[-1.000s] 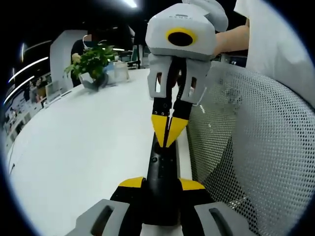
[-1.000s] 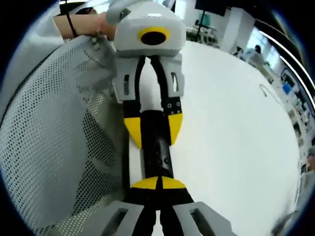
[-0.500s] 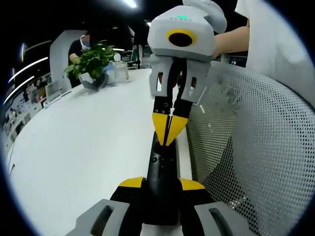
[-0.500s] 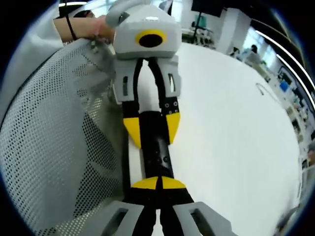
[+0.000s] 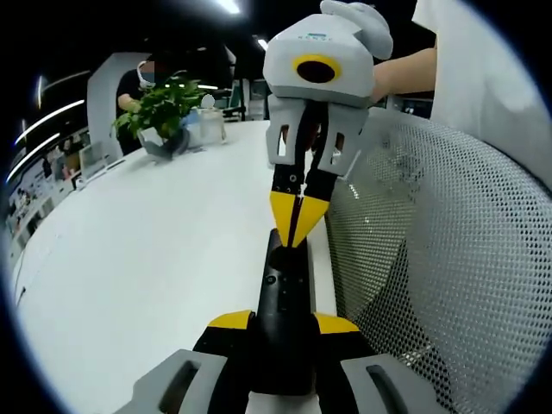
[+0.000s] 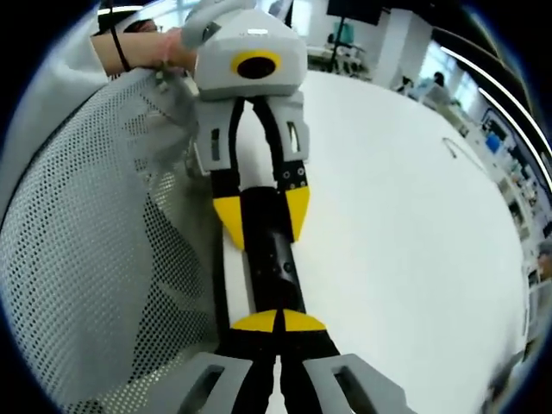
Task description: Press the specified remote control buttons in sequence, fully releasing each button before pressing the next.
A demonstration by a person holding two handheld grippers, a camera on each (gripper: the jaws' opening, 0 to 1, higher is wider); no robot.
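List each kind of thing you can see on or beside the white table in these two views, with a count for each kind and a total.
Black remote control: 1
Yellow-tipped grippers: 2, the left gripper shut on the remote control, the right gripper closed above it
Potted plant: 1
White mesh chair: 1
Total: 5

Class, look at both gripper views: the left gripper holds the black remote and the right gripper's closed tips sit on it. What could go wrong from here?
1. The right gripper presses with closed yellow fingers, a broad tip; it may hit two buttons of the remote at once.
2. The remote sits at the white table edge beside a mesh chair; a hard push might tip it in the left gripper.
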